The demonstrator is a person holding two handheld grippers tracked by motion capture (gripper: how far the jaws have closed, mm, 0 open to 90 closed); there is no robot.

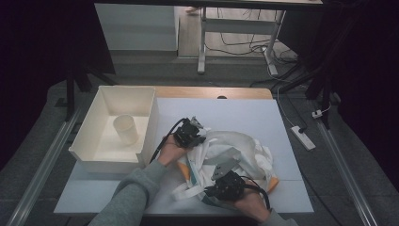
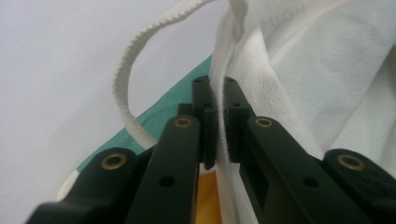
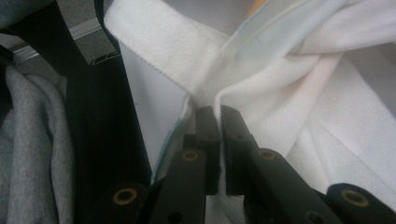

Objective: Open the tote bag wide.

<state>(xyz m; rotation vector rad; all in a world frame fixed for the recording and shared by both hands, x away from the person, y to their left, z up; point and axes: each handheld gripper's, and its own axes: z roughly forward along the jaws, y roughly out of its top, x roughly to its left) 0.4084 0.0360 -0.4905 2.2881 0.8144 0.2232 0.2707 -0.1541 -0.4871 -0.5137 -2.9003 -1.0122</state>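
A crumpled white cloth bag point(image 1: 242, 147) with teal and orange print lies on the white table top point(image 1: 235, 110), right of centre. My left gripper point(image 1: 195, 135) holds the bag's left side; in the left gripper view it point(image 2: 215, 95) is shut on a folded white edge of the bag point(image 2: 299, 60), and a woven strap point(image 2: 122, 88) loops off to the left. At the bag's near edge my right gripper point(image 1: 222, 182) holds it too; the right gripper view shows it point(image 3: 218, 119) shut on bunched white fabric point(image 3: 299, 93).
A white open bin point(image 1: 149, 120) stands at the table's left with a pale cup point(image 1: 125, 128) lying inside. A grey sleeve point(image 1: 134, 190) comes in from the bottom. On the floor to the right lies a power strip point(image 1: 303, 137) among cables.
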